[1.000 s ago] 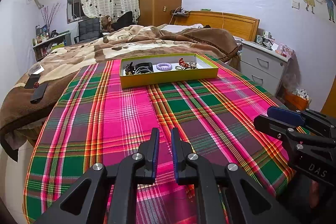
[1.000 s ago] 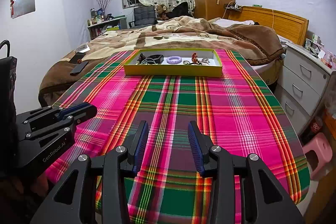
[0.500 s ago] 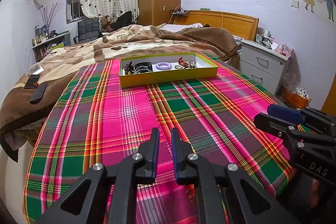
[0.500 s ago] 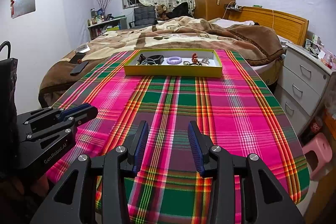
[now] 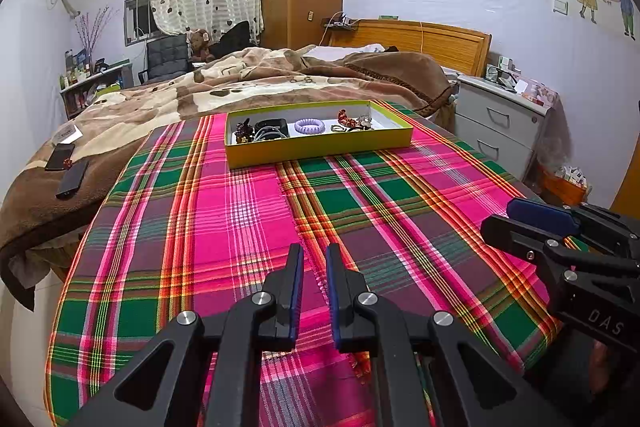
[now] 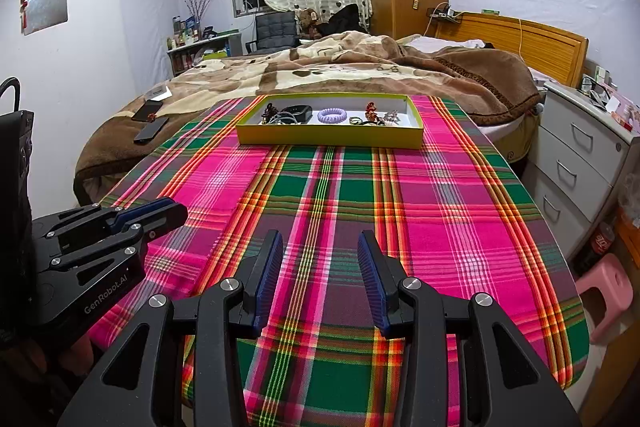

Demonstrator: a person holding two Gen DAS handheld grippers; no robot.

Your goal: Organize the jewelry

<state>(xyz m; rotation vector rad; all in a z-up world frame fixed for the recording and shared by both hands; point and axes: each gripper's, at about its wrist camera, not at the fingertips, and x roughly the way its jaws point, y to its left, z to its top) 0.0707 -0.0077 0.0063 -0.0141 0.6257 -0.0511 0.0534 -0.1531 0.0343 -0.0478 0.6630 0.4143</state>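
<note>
A shallow yellow-green tray sits at the far end of the plaid-covered table. It holds a purple coil bracelet, a black item, dark beads and reddish and silver pieces. My left gripper hovers over the near table edge, jaws a narrow gap apart, empty. My right gripper is open and empty, also at the near edge. Each gripper shows in the other's view, the right one and the left one.
The plaid cloth covers the table. A bed with a brown blanket lies behind it, with two phones on it. A white drawer unit and a pink stool stand at the right.
</note>
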